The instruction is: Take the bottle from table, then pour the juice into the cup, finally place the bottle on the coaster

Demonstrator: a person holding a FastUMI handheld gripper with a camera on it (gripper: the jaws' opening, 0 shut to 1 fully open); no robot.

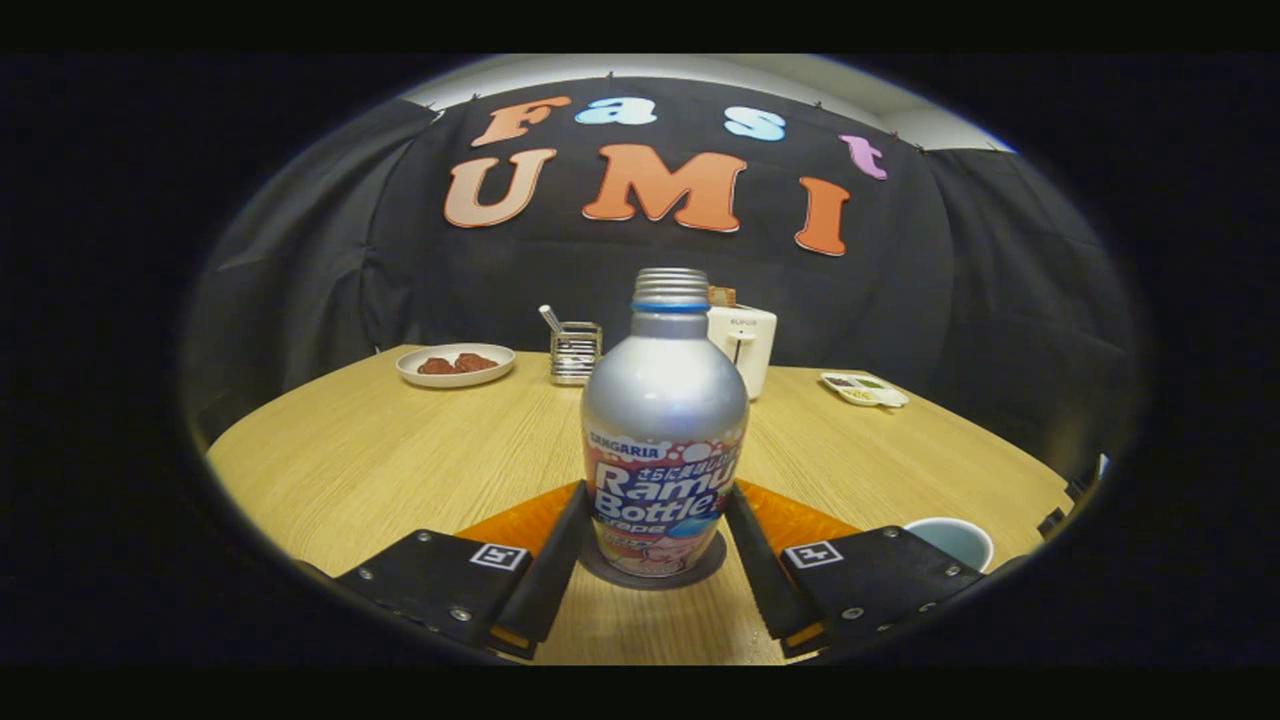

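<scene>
One silver bottle [664,420], uncapped, stands upright on one dark round coaster [655,575] between the fingers of the claw [655,560], which flank its base; whether they press it I cannot tell. One cup [955,540] sits just beside the right finger. Beyond the claw on the counter [380,450] are one plate [455,364], one wire holder [575,352], one white appliance [745,345] and one small tray [865,389].
</scene>
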